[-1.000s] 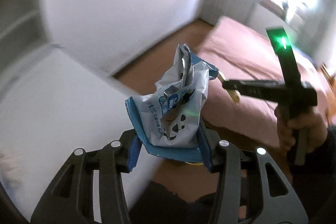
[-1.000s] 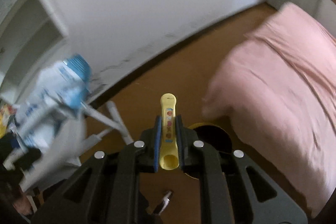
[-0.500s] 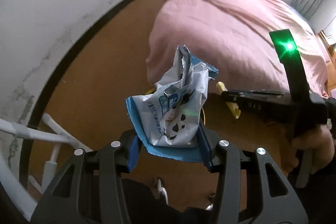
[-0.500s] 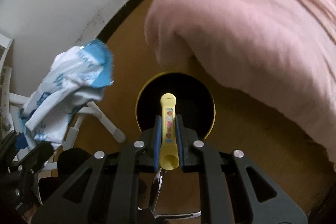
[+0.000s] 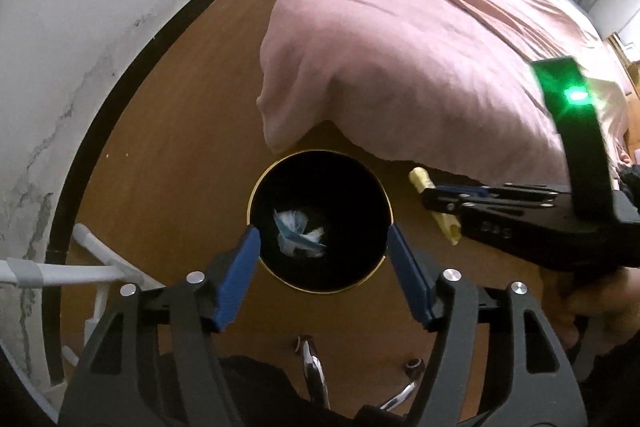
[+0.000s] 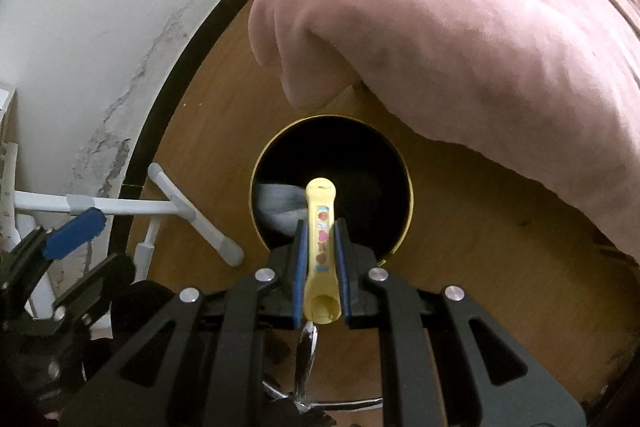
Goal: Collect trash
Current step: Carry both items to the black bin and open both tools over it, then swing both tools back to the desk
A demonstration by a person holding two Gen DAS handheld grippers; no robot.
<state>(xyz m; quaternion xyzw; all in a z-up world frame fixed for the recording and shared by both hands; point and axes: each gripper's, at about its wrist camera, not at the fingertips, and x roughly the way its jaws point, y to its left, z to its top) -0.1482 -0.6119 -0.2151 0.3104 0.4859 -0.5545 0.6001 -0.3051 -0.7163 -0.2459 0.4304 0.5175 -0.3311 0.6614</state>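
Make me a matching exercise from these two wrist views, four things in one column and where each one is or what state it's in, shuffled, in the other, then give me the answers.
Things
1. left gripper
2. right gripper
3. crumpled blue and white wrapper
4. pink bedspread

States or places
A. lying at the bottom of the black bin
B. shut on a yellow plastic tube
C. draped over the bed, its corner hanging next to the bin
D. open and holding nothing, above the bin

Pairs: 1-D, 2-B, 3-A, 4-C
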